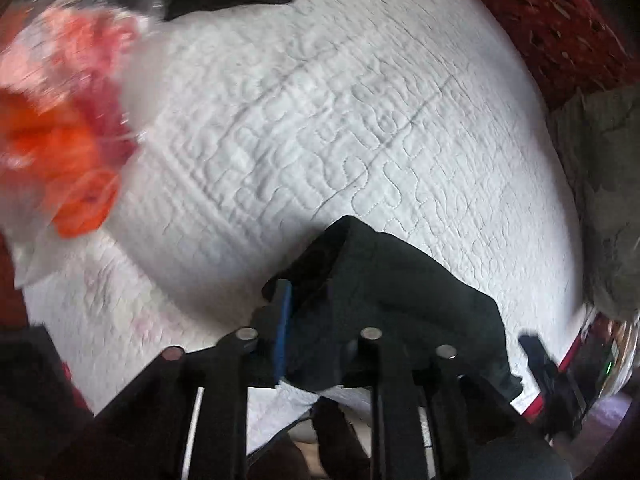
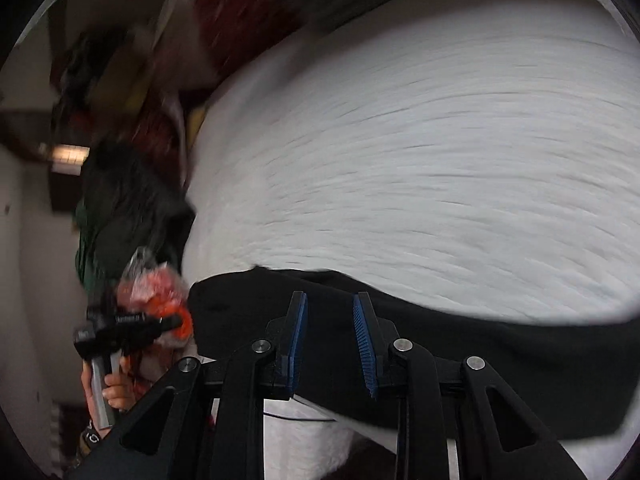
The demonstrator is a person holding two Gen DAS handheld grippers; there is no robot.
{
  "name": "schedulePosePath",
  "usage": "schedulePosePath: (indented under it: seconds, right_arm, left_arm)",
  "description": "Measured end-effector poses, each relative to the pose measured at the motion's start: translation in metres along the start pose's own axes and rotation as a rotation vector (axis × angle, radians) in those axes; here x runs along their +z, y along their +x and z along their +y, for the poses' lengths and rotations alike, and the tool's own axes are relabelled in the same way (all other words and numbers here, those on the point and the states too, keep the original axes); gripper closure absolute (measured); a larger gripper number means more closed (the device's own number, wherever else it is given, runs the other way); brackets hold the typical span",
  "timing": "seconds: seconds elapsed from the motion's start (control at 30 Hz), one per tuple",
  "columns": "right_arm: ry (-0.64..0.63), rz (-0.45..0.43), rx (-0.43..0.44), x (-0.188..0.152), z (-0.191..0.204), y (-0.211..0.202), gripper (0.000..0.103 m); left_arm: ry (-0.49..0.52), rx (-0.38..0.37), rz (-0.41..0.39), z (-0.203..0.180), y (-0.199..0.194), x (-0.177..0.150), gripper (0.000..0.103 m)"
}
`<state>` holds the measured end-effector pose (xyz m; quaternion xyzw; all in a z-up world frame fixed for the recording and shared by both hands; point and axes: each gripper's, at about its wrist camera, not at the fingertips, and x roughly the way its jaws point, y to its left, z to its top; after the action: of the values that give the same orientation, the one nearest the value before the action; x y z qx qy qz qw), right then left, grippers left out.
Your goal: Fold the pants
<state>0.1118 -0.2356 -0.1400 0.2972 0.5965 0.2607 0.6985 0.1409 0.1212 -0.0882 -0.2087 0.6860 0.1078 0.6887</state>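
The black pants (image 2: 440,360) lie on the white bed (image 2: 400,160), long axis from 9 to 3 o'clock. The right tongs (image 2: 330,332) stand spread over them, not pinching. The left tongs (image 1: 320,320) pinch their end.
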Motion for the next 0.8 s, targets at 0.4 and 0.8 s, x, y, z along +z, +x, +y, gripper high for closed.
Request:
schedulePosePath:
  seconds: [0.4, 0.8]
  right_arm:
    - [-0.271, 0.192, 0.107, -0.018, 0.029, 0.073, 0.076]
    - [-0.553, 0.095, 0.052, -0.018, 0.053, 0.082, 0.083]
  left_arm:
    - [0.141, -0.136, -0.015, -0.017, 0.044, 0.006, 0.056]
    - [0.296, -0.129, -0.17, -0.013, 0.05, -0.038, 0.055]
